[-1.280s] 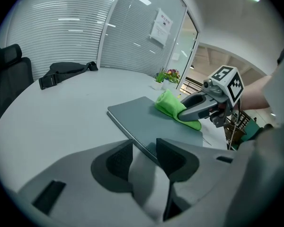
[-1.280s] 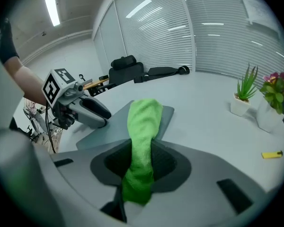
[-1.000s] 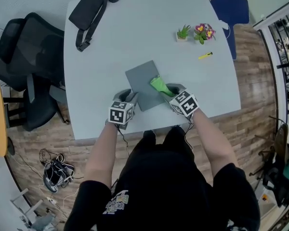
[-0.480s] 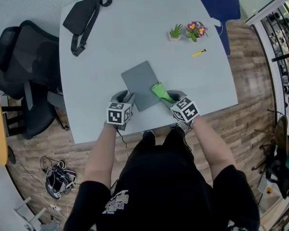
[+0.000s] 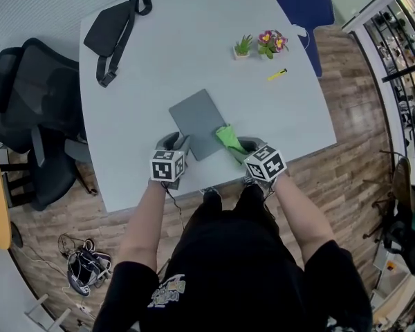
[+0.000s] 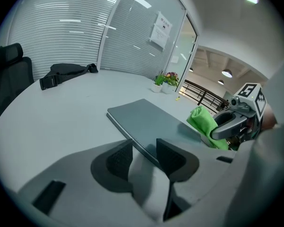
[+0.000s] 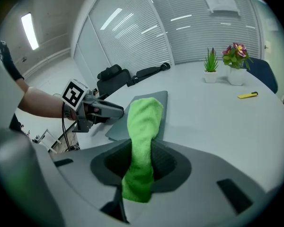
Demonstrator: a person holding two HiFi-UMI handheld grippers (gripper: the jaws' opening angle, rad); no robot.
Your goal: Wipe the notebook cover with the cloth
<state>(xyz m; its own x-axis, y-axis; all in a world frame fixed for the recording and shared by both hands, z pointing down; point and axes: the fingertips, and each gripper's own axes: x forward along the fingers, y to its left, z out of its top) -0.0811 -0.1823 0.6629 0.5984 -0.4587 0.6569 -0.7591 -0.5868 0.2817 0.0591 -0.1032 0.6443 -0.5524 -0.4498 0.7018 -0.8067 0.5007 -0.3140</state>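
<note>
A grey notebook (image 5: 197, 121) lies flat on the pale table (image 5: 159, 68). My left gripper (image 5: 174, 144) sits at its near left corner. In the left gripper view that corner of the notebook (image 6: 146, 119) reaches in between the left gripper's (image 6: 144, 156) jaws; they stand apart and bare table shows in the gap. My right gripper (image 5: 245, 148) is shut on a green cloth (image 5: 229, 138), whose free end rests on the cover's near right edge. The cloth (image 7: 142, 126) runs out from the right gripper's (image 7: 142, 159) jaws over the notebook (image 7: 116, 129).
A black bag (image 5: 111, 30) lies at the table's far left. Two small potted plants (image 5: 243, 45) (image 5: 271, 41) and a yellow pen (image 5: 277, 75) are at the far right. A black office chair (image 5: 28, 109) stands left of the table, a blue chair (image 5: 304, 5) beyond it.
The right gripper has drawn the green cloth across the cover toward its near right edge. The left gripper has stayed at the notebook's corner.
</note>
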